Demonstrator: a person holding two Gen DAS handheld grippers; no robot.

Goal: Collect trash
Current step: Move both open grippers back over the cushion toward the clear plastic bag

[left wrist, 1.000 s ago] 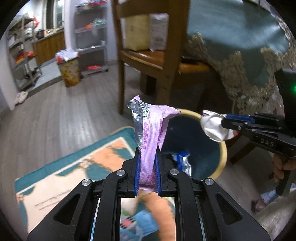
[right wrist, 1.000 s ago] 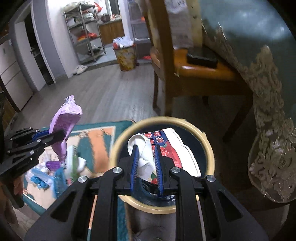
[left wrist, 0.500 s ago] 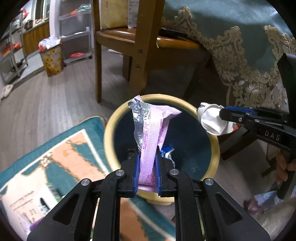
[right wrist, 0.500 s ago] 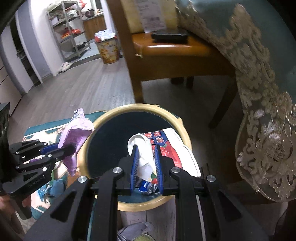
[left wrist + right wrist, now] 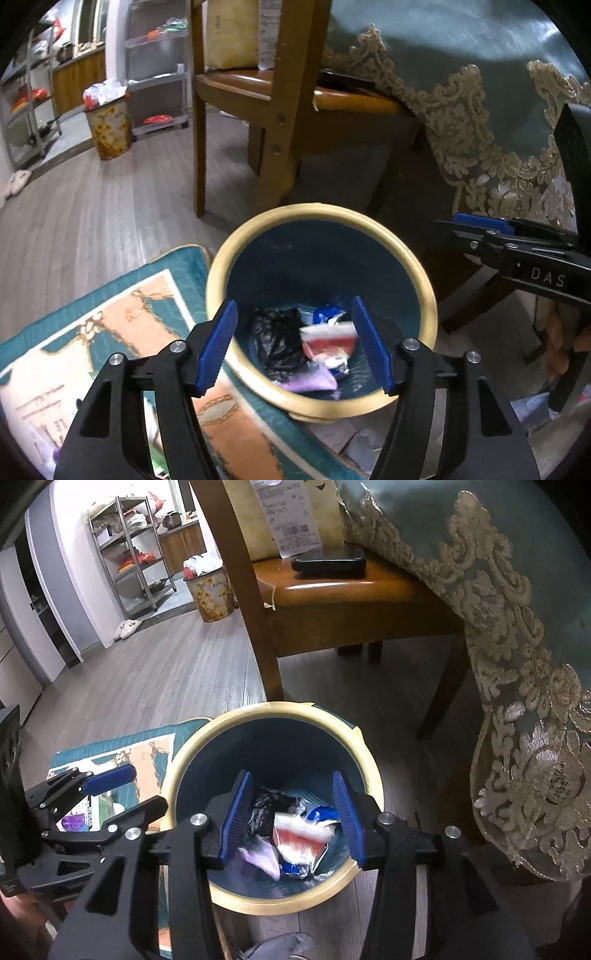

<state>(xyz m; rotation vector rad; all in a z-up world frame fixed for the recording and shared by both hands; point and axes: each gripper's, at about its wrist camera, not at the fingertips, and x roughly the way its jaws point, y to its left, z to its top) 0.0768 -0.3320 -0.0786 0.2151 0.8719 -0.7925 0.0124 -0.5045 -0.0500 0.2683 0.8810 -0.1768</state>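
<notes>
A round bin with a cream rim (image 5: 410, 254) and dark blue inside stands on the floor; it also shows in the right wrist view (image 5: 192, 746). In it lie a purple wrapper (image 5: 310, 382), a red-and-white wrapper (image 5: 301, 836) and a black bag (image 5: 277, 339). My left gripper (image 5: 295, 345) is open and empty above the bin's near side. My right gripper (image 5: 290, 816) is open and empty over the bin. Each gripper shows in the other's view, the right one (image 5: 480, 230) and the left one (image 5: 110, 775).
A wooden chair (image 5: 354, 590) with a black phone (image 5: 328, 559) on its seat stands behind the bin. A green embroidered tablecloth (image 5: 517, 664) hangs at right. A patterned rug (image 5: 110, 332) with more litter (image 5: 74, 819) lies at left. Another bin (image 5: 107, 125) and shelves stand far back.
Both grippers have opened. The purple wrapper and the white crumpled piece have dropped into the bin. Both grippers now sit closer over the bin.
</notes>
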